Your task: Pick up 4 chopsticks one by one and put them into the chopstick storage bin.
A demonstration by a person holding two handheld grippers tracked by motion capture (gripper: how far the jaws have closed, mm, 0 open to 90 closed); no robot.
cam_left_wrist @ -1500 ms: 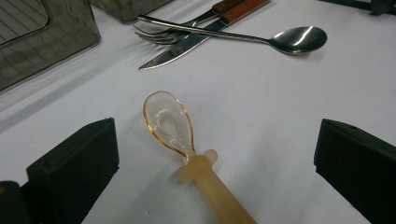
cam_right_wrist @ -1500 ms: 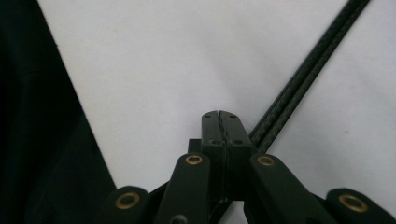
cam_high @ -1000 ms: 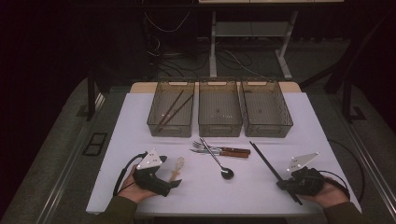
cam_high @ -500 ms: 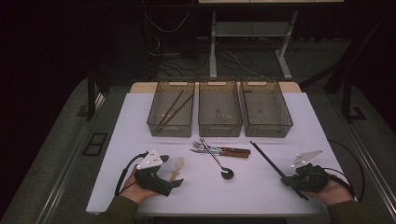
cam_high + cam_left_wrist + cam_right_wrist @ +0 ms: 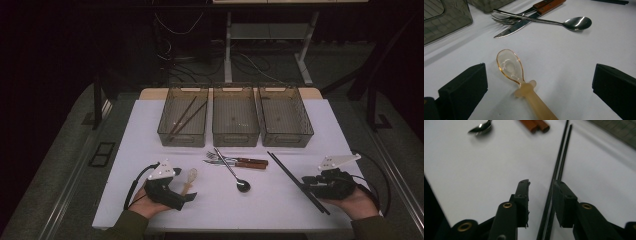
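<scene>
A pair of black chopsticks [image 5: 290, 172] lies slanted on the white table [image 5: 280, 210] at the right. My right gripper [image 5: 305, 183] sits over their near end. In the right gripper view the chopsticks [image 5: 562, 152] run between the jaws of my right gripper [image 5: 541, 183], close to the right pad, with a gap on the left. These jaws have just been opening and no longer pinch the sticks. My left gripper [image 5: 186, 184] stands wide open around an amber plastic spoon [image 5: 190, 177]. In the left gripper view the spoon [image 5: 510, 65] lies between the jaws of my left gripper [image 5: 539, 75], untouched.
A metal spoon [image 5: 235, 172], a fork and a wooden-handled knife [image 5: 250, 163] lie mid-table. Three clear bins stand in a row behind: the left one [image 5: 182, 141] holds brown chopsticks [image 5: 182, 117]; the middle [image 5: 235, 141] and right [image 5: 287, 141] look bare.
The right gripper's jaws have parted from the black chopsticks, whose near end now rests on the table. The left hand and the amber spoon have stayed put.
</scene>
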